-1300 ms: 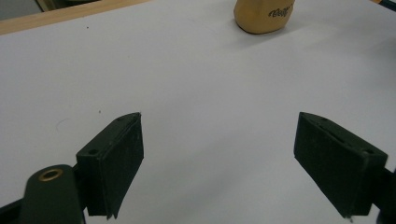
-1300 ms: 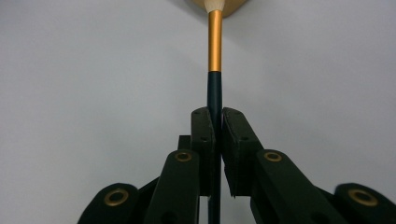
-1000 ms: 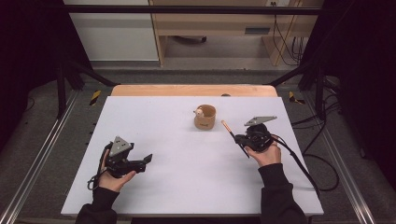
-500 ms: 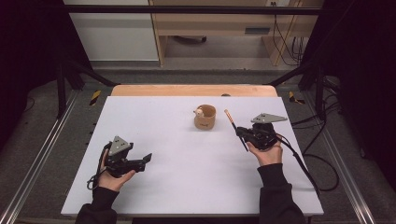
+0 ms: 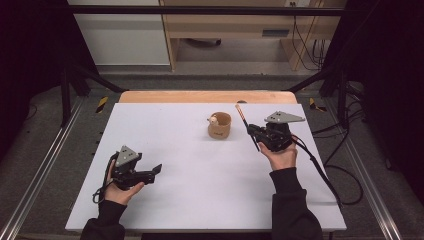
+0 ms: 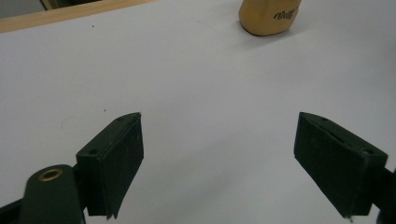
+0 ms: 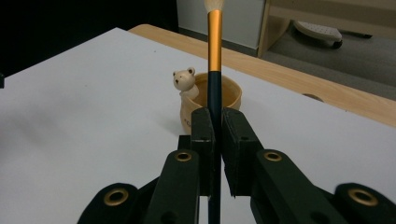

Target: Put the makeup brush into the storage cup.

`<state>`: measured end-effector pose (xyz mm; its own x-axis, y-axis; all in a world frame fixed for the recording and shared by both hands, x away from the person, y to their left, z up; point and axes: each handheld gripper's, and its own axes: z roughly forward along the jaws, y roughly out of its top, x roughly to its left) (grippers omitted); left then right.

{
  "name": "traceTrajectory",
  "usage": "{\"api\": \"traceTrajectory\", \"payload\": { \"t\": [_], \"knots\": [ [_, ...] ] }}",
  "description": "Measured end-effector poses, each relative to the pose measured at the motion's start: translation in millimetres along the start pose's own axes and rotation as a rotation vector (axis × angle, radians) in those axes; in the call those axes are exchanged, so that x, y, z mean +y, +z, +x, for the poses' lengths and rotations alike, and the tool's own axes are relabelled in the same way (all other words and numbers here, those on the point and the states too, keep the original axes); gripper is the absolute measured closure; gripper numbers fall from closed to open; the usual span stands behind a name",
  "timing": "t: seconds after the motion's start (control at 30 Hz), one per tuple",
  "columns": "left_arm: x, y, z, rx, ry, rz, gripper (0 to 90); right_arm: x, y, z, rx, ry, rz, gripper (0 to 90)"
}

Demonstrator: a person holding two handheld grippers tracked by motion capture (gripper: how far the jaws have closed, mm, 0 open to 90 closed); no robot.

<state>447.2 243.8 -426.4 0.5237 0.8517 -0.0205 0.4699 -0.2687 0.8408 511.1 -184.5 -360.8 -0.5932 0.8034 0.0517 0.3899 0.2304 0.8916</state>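
A broad white table (image 5: 200,200) with a pale wooden strip along its far edge carries everything here. On its near left part, the person's left hand (image 5: 117,192) holds the left gripper (image 5: 156,170), a black tool with a grey three-cornered plate on top, low over the bare surface; in the left gripper view its jaws stand wide apart with nothing between them, and the white top shows through the gap. On the right side, the right hand (image 5: 281,156) holds the right gripper (image 5: 250,131) raised above the table, just beside the cup. Its jaws are clamped together on a long thin brush (image 5: 246,125) with a dark handle, an orange-gold band and a pale tip; in the right gripper view the brush rises straight up between the jaws, while from the high view it slants away toward the table's far edge. Toward the far middle of the table stands a small round tan wooden cup (image 5: 219,127) with dark lettering on its side, and a tiny cream bear figure (image 7: 184,81) sits at its rim, though whether it is part of the cup is hard to tell.
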Motion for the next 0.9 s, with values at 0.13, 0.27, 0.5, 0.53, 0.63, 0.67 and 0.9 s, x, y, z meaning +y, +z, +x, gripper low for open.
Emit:
{"api": "traceTrajectory", "payload": {
  "t": [0.13, 0.27, 0.5, 0.53, 0.63, 0.67, 0.9],
  "knots": [
    [-0.1, -0.5, 0.3, 0.000, 0.000, -0.004, 15.2, 5.3, 3.3, 0.6, -0.012, 0.000, -0.023, 83.5],
    [-0.2, -0.9, 0.9, 0.001, -0.001, -0.004, 15.1, 9.0, 7.1, 2.0, -0.025, 0.008, -0.058, 83.5],
    [-0.2, -1.6, 2.0, 0.000, 0.006, 0.001, 15.1, 16.7, 14.0, 6.1, -0.033, 0.012, -0.096, 83.5],
    [-0.1, -2.0, 2.5, 0.000, 0.005, 0.000, 15.1, 17.9, 14.6, 6.5, -0.035, 0.014, -0.097, 83.5],
    [-0.2, -2.5, 3.6, 0.002, -0.001, -0.005, 15.0, 21.2, 17.0, 7.3, -0.040, 0.018, -0.115, 83.5],
    [-0.2, -2.5, 3.8, 0.001, -0.002, -0.006, 15.0, 22.2, 17.8, 7.7, -0.041, 0.016, -0.119, 83.5],
    [0.2, -4.1, 5.7, 0.003, -0.001, -0.010, 14.5, 27.0, 26.0, 9.3, -0.046, 0.023, -0.140, 83.5]
  ]
}}
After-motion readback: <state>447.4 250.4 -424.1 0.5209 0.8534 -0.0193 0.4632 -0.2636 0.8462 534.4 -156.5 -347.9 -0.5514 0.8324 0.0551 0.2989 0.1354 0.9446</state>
